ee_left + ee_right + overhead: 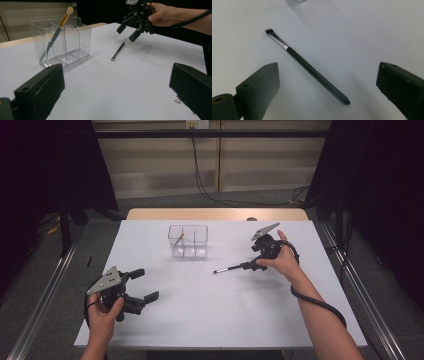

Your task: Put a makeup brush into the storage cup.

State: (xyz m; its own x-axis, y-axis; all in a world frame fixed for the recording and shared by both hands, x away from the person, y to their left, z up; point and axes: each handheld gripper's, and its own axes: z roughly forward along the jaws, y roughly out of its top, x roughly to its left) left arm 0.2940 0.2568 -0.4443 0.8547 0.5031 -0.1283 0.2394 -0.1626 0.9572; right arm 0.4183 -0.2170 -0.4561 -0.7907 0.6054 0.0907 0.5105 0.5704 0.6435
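Note:
A thin black makeup brush point(230, 268) point(307, 66) point(118, 51) lies flat on the white table, bristles pointing left in the high view. My right gripper point(252, 265) point(327, 92) point(127, 32) hovers open just over its handle end, one jaw on each side, not touching it. A clear plastic organizer point(188, 241) point(61, 41) with several compartments stands at the table's middle back. A brush with a tan handle point(60, 27) leans in it. My left gripper point(145, 285) point(117, 95) is open and holds nothing near the front left.
A white sheet point(210, 310) covers the table, and a wooden strip point(215, 214) shows at its far edge. Metal rails point(45, 295) run along both sides. A cable trails from the right gripper along the person's forearm point(320, 305).

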